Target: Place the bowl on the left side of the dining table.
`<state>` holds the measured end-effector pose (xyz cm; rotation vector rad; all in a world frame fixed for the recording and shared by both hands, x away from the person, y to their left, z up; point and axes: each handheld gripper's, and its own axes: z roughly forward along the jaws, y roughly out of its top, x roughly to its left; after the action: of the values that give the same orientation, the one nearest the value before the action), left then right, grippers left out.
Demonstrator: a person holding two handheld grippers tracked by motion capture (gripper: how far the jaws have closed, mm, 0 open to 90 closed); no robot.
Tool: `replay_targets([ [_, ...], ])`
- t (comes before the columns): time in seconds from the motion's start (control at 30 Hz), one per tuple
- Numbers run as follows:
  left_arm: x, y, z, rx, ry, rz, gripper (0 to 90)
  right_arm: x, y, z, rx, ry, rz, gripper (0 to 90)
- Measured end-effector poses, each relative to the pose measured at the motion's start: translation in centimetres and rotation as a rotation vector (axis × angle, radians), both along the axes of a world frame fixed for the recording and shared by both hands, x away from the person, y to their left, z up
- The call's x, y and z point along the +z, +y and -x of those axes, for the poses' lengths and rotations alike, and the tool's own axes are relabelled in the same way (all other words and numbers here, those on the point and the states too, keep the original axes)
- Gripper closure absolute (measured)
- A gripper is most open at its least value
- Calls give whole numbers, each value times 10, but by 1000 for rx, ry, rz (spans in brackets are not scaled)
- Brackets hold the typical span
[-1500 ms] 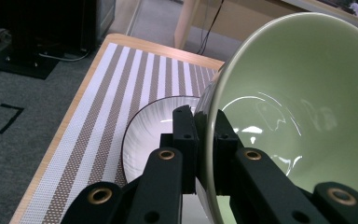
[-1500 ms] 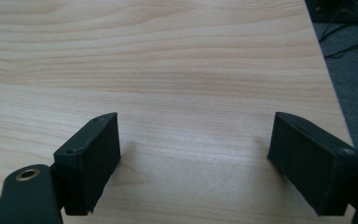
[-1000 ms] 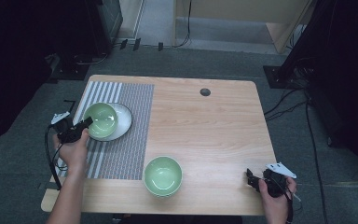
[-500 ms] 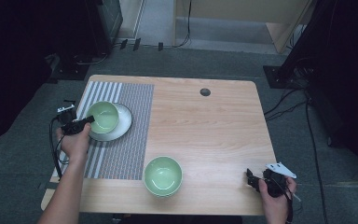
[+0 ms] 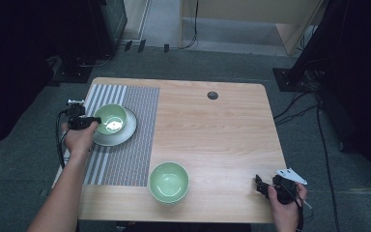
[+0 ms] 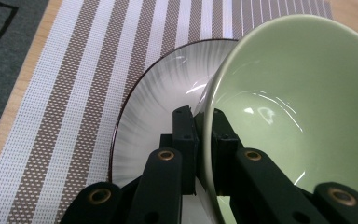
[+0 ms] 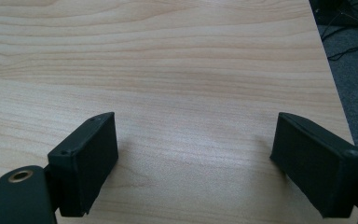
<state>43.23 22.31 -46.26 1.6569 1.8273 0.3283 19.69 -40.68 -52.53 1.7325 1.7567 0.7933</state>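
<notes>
We see the left gripper clamped on the bowl's near rim, over the plate; right gripper gapes, well apart.

The pale wooden bench has a smooth, matt top with visible grain. The brown-and-white striped placemat is a coarse woven mesh. The round pale green glazed bowl and the white ribbed ceramic plate are glossy, with bright highlights. The black tongs look like matt plastic with brass-coloured rivets.
</notes>
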Motion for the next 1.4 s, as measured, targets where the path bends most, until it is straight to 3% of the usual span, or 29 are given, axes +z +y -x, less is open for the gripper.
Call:
replay_targets([
  [0.1, 1, -3, -4, -36, 36, -53, 841, 0, 0, 0, 0, 0, 0, 141],
  [0.37, 1, -2, -4, -30, 27, -73, 839, 0, 0, 0, 0, -1, 1, 141],
  [0.47, 0, -1, -2, -37, 12, -56, 827, 0, 0, 0, 0, -1, 1, 141],
  [0.53, 1, 0, -2, -59, -5, -25, 748, 0, 0, 0, 0, -1, 1, 141],
  [0.63, 3, -2, 0, -78, -26, -32, 556, 0, 0, 0, 0, -1, 0, 141],
  [0.7, 4, -3, 2, -97, -45, -10, 418, 0, 0, 0, 0, 0, -1, 139],
  [0.8, 5, -10, 6, -123, -60, -72, 126, 0, 1, -1, -11, 2, -4, 127],
  [0.83, 6, -13, 8, -119, -68, -112, 100, 0, 1, -1, -14, 4, -3, 119],
  [0.93, 7, -13, 11, -103, -80, -129, 100, 0, 4, -3, -24, 9, -1, 95],
  [0.97, 11, -11, 15, -91, -101, -95, 100, 0, 4, -3, -25, 10, -3, 94],
  [1.03, 15, -9, 20, -73, -130, -86, 100, 0, 4, -3, -27, 11, -3, 87],
  [1.17, 23, -6, 28, -96, -163, -76, 100, -1, 4, -5, -15, 31, 0, 0],
  [1.4, 28, -5, 43, -115, -239, -41, 99, -1, 5, -5, -7, 36, 0, 0],
])
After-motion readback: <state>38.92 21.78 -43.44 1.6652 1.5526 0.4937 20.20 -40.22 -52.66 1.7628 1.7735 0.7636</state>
